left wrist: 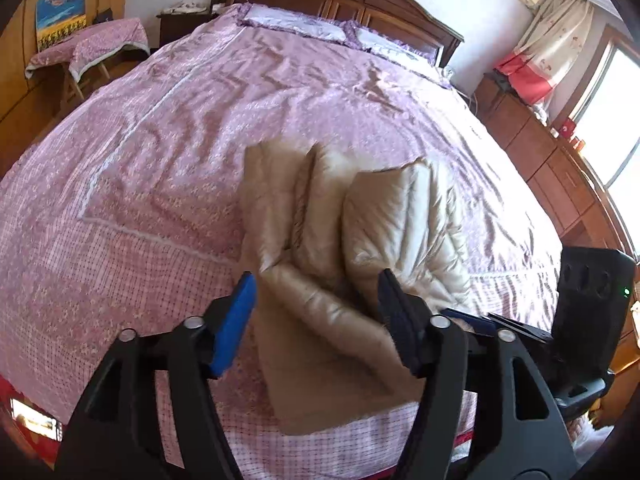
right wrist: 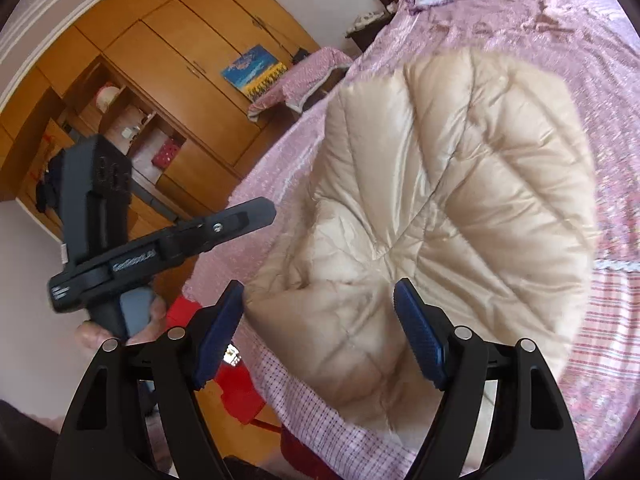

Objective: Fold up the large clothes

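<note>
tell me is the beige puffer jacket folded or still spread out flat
Folded. The puffer jacket lies bunched into a compact bundle of stacked layers near the edge of the bed, with both grippers open around it.

Daylit bedroom, strong fisheye bend, soft motion blur.

Sun enters through the window (left wrist: 616, 120) to the right of the left hand-held gripper (left wrist: 316, 312), blowing it out white and putting a sheen on the beige padded coat (right wrist: 448, 200). The coat's edges smear in both views; black vignette rings the corners and straight lines bow.
</note>
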A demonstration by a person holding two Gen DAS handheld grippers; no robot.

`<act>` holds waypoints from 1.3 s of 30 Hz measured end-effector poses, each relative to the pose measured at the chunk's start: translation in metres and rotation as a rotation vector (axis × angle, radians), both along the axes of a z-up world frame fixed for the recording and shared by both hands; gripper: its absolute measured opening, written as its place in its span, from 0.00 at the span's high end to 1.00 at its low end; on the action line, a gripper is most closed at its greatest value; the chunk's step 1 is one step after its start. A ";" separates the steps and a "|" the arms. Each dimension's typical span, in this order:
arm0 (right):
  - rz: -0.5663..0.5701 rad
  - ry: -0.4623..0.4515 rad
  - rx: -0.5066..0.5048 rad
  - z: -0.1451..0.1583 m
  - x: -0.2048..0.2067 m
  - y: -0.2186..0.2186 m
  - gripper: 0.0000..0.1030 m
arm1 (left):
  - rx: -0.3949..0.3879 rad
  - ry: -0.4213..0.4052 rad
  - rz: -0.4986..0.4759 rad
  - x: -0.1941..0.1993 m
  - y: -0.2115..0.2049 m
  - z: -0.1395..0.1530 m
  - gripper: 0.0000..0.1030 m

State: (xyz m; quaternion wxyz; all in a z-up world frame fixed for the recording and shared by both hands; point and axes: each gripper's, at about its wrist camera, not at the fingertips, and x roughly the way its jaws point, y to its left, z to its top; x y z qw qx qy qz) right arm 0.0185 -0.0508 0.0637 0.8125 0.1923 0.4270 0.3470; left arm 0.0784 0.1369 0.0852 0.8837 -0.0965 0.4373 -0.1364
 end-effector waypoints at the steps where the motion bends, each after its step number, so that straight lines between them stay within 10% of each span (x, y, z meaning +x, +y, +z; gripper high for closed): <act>1: -0.010 -0.014 0.000 0.004 -0.003 -0.001 0.27 | 0.004 -0.007 -0.004 0.002 -0.004 0.003 0.33; 7: -0.226 -0.103 -0.063 0.015 -0.001 -0.054 0.27 | 0.056 -0.027 -0.063 0.032 -0.043 0.008 0.27; 13: -0.428 -0.010 -0.151 -0.034 0.038 -0.099 0.37 | 0.172 -0.042 -0.031 0.057 -0.067 0.005 0.27; 20: -0.321 -0.001 -0.102 -0.045 0.062 -0.060 0.47 | 0.230 0.002 0.093 0.069 -0.031 -0.015 0.27; 39: -0.097 -0.127 -0.322 -0.047 0.076 0.061 0.47 | 0.056 0.137 0.336 0.039 0.101 -0.108 0.18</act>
